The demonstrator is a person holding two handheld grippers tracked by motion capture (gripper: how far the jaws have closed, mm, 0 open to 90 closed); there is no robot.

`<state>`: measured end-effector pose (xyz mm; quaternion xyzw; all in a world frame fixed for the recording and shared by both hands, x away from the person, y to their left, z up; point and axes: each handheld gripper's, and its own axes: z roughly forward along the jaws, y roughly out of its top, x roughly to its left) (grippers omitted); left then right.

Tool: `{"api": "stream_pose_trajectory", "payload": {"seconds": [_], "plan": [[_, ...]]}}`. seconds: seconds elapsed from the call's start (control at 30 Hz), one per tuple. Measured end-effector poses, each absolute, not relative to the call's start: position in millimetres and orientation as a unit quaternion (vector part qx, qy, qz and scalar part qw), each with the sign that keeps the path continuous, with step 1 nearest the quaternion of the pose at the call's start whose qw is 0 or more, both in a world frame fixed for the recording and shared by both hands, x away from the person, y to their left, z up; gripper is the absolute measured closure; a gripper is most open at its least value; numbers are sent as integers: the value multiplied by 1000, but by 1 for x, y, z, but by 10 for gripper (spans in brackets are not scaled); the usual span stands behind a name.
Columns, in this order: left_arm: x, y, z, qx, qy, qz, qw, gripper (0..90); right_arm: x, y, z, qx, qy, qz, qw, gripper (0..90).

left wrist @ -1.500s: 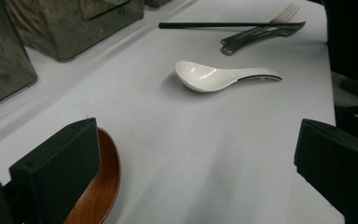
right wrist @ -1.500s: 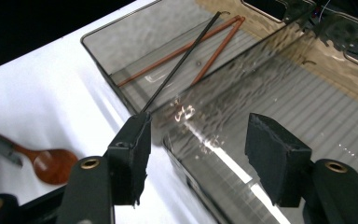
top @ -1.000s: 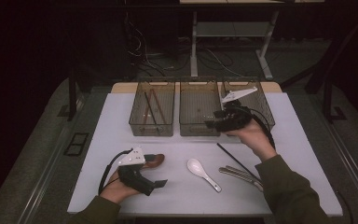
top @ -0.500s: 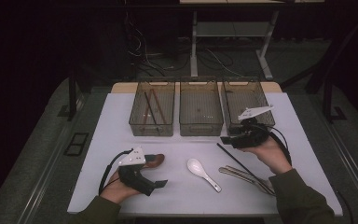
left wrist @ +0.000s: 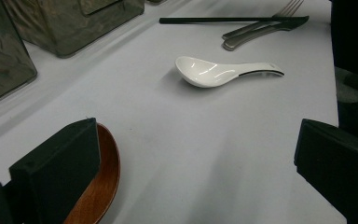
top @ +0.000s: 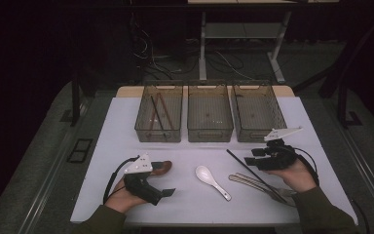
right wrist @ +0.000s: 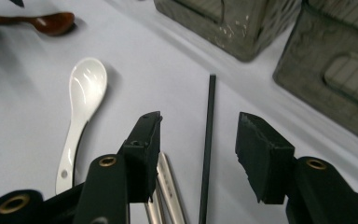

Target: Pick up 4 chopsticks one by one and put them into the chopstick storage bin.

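My right gripper (top: 252, 157) hovers low over the mat at the right, jaws open and pointing left. In the right gripper view a black chopstick (right wrist: 209, 135) lies on the mat between the open jaws of the right gripper (right wrist: 200, 140), untouched. Metal cutlery (right wrist: 165, 186) lies just beside it. A white ceramic spoon (top: 212, 181) rests mid-table. My left gripper (top: 163, 179) sits open at the front left, one jaw beside the bowl of a brown wooden spoon (left wrist: 98, 186). The left gripper (left wrist: 196, 163) faces the white spoon (left wrist: 219, 72).
Three smoky plastic bins stand in a row at the back: the left bin (top: 152, 132) holds thin sticks, beside it the middle bin (top: 209, 132) and the right bin (top: 253, 134). A fork and other metal cutlery (top: 258, 184) lie under my right hand. White mat (top: 112, 146) covers the table.
My right gripper has come back from above the right bin and down to the mat, now straddling the black chopstick. The left gripper has stayed put.
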<state>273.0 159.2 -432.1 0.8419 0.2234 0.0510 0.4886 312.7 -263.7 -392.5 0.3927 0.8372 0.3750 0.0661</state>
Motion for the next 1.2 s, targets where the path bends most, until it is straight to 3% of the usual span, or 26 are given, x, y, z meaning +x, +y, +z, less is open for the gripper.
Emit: {"api": "stream_pose_trajectory", "payload": {"seconds": [0.8,1.2], "plan": [[272,158,-432,842,227,50,487,0,289,-274,-431,411,852,318,69,752],[273,157,-432,842,224,49,488,0,292,-273,-438,409,859,301,66,803]]}}
